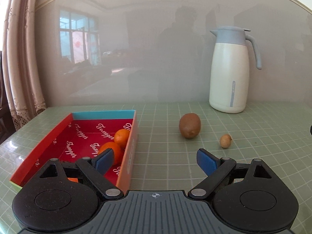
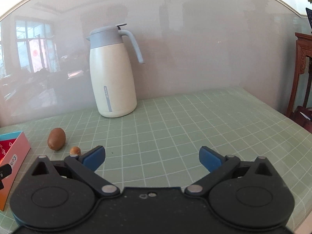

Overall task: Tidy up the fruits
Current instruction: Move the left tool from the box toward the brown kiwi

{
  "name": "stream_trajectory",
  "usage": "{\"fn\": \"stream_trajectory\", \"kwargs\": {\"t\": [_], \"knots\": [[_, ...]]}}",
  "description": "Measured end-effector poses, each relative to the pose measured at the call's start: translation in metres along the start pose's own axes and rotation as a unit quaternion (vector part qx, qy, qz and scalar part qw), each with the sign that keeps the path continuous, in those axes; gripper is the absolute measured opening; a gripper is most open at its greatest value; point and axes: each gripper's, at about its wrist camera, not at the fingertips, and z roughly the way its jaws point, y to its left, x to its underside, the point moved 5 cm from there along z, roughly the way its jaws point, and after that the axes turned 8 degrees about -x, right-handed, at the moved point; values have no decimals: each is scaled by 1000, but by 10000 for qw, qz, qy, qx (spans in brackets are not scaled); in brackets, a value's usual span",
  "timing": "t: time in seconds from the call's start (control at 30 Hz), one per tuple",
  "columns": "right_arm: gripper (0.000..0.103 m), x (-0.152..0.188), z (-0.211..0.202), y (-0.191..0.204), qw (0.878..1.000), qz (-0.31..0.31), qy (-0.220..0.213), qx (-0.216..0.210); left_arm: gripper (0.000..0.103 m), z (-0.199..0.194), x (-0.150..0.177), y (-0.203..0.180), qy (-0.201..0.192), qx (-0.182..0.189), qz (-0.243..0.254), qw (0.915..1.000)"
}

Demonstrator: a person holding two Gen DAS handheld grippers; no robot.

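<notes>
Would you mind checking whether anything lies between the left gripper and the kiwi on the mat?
Nothing visible does. The left gripper is open and empty, with only bare green mat between it and the kiwi. The box sits off to its left.

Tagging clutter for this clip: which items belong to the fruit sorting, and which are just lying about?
Job: two round orange mandarins inside the red printed cardboard box; oval brown kiwi; small tan round fruit.
Just there: cream and blue-grey thermos jug; green grid mat.
</notes>
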Motion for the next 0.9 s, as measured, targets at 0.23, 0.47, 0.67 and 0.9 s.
{"fn": "stream_trajectory", "kwargs": {"t": [0.23,0.47,0.67,0.9], "knots": [[103,3,-8,-21,9998,179,-6,56,91,6,-3,-25,34,203,292,9994],[103,3,-9,-28,9995,302,-26,84,91,18,-13,-43,24,376,433,9984],[103,2,-5,-19,9997,258,-8,-12,91,29,-15,-51,151,494,535,9972],[103,-1,-3,-9,9998,83,-116,171,91,49,-23,-54,282,586,498,9966]]}}
